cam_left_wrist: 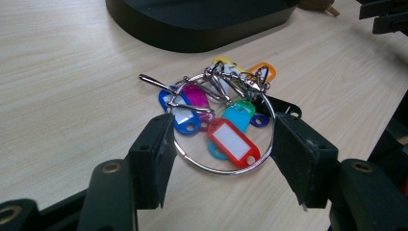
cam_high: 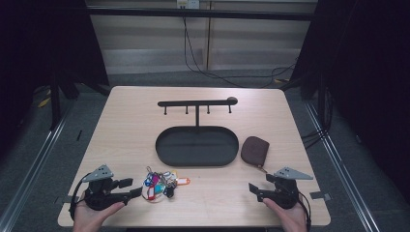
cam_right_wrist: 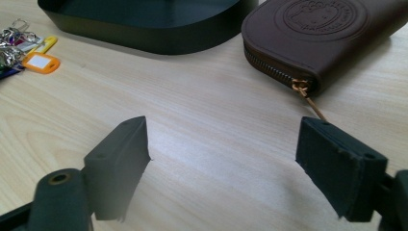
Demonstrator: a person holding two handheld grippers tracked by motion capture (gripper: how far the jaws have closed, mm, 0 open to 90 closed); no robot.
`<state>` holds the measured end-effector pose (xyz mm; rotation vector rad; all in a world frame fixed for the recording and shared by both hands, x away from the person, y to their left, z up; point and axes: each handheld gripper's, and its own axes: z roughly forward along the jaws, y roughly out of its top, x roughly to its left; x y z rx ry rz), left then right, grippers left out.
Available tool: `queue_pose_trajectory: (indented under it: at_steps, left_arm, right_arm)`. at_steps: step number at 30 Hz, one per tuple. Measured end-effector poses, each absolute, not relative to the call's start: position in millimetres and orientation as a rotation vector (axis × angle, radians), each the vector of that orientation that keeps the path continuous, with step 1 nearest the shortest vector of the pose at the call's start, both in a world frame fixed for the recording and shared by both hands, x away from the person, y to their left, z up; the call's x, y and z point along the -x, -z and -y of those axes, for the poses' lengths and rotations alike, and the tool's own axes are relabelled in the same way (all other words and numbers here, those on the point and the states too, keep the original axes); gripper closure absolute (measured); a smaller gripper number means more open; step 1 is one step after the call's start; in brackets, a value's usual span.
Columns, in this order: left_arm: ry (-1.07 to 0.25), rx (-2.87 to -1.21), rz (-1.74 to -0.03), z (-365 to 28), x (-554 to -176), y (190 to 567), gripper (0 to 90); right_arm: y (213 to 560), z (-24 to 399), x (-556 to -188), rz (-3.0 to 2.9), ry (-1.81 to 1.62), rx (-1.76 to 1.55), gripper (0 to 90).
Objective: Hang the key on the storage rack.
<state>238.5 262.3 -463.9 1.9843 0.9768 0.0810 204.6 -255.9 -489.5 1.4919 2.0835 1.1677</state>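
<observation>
Left claw (cam_left_wrist: 219, 154) is being held with its jaws apart around the bunch of keys (cam_left_wrist: 219, 113).

Nothing is being squeezed yet: the big ring of the bunch is lying flat on the table (cam_high: 125, 125) between the two jaws, near the front edge, just in front of the black tray (cam_high: 197, 146). Right claw (cam_right_wrist: 221, 163) is being held wide open over bare table, with nothing being gripped, and the brown pouch (cam_right_wrist: 327, 33) is lying close ahead of it, beside the tray.
</observation>
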Motion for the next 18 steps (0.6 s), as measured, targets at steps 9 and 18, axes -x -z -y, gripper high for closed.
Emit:
queue_pose_trajectory:
  at_steps: [9,18]
  left_arm:
    - [-0.033,-1.984,-0.955,-259.7,-235.7,463.4,38.0]
    - [0.003,-1.988,-0.925,-256.9,-233.2,461.6,43.9]
  right_arm:
    - [489.4,257.4,-204.9,-2.104,-1.191,-1.504,15.4]
    - [488.4,258.1,-205.2,-2.111,-1.196,-1.506,15.4]
